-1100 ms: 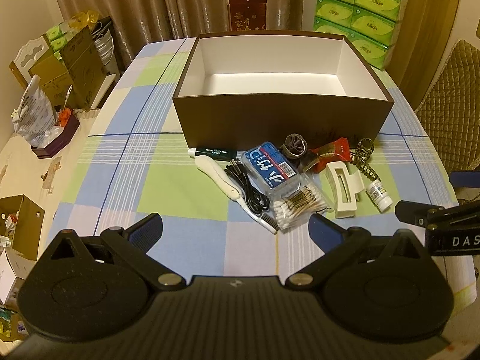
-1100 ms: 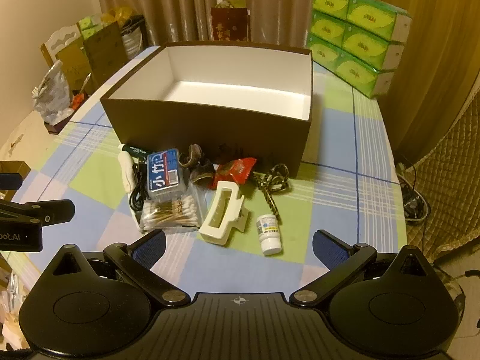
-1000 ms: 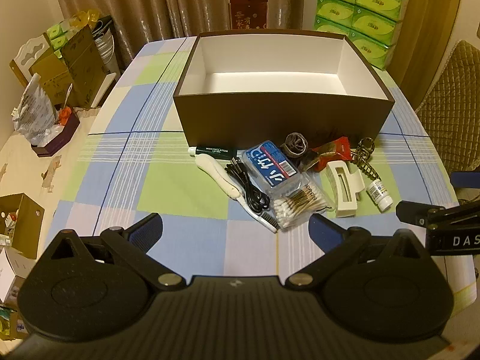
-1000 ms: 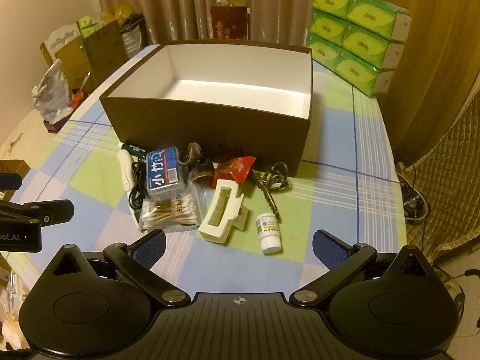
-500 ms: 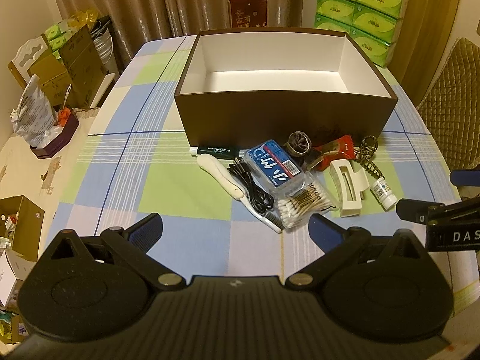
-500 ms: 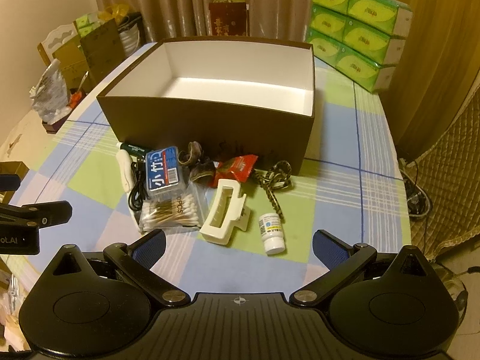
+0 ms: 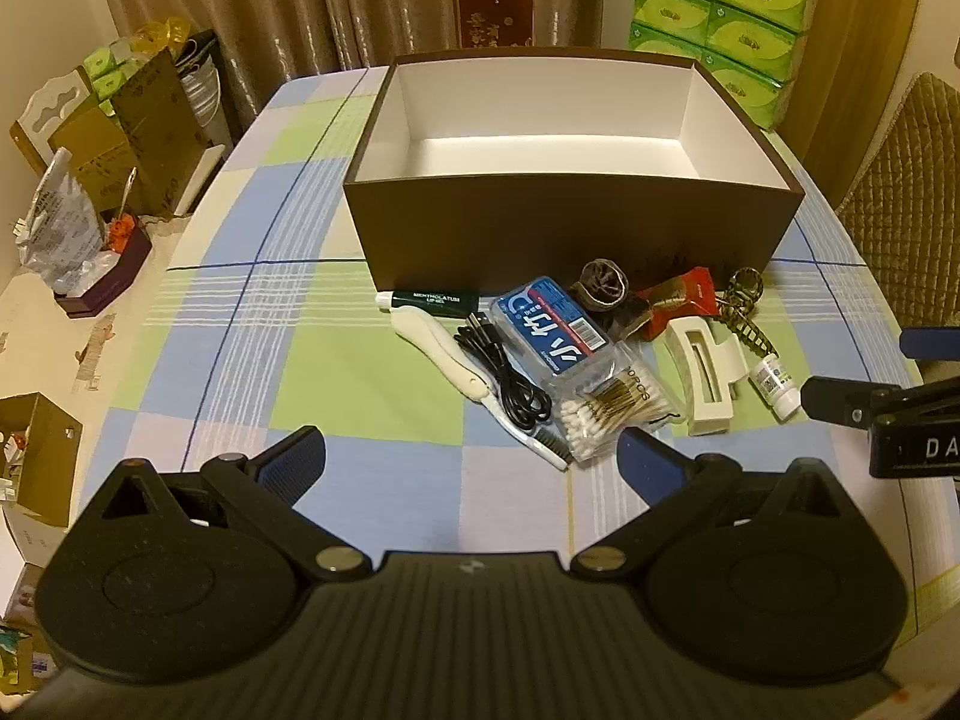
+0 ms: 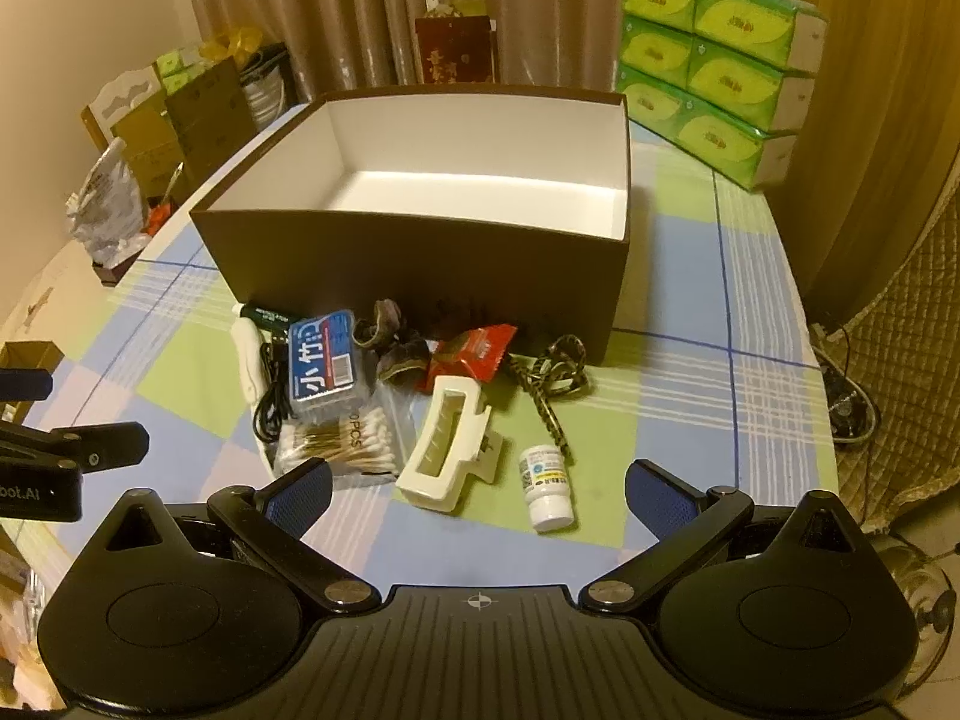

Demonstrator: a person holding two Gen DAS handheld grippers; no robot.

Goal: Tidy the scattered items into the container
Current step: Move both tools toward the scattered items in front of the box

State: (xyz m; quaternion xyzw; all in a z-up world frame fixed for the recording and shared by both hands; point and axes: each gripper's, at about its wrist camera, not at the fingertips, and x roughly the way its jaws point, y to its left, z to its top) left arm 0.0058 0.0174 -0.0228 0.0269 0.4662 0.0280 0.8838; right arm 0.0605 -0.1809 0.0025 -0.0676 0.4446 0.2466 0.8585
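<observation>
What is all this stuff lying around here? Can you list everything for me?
brown cardboard box with white inside: one, table middle, nothing visible inside
white plastic hair clip: one, before box
small white pill bottle: one, right of clip
bag of cotton swabs: one, left of clip
blue-labelled clear case: one, on swabs
coiled black cable: one, left of case
dark green tube: one, against box
red foil packet: one
green tissue packs: stacked, far right
checked tablecloth: blue, green
left claw: open, empty
right claw: open, empty
</observation>
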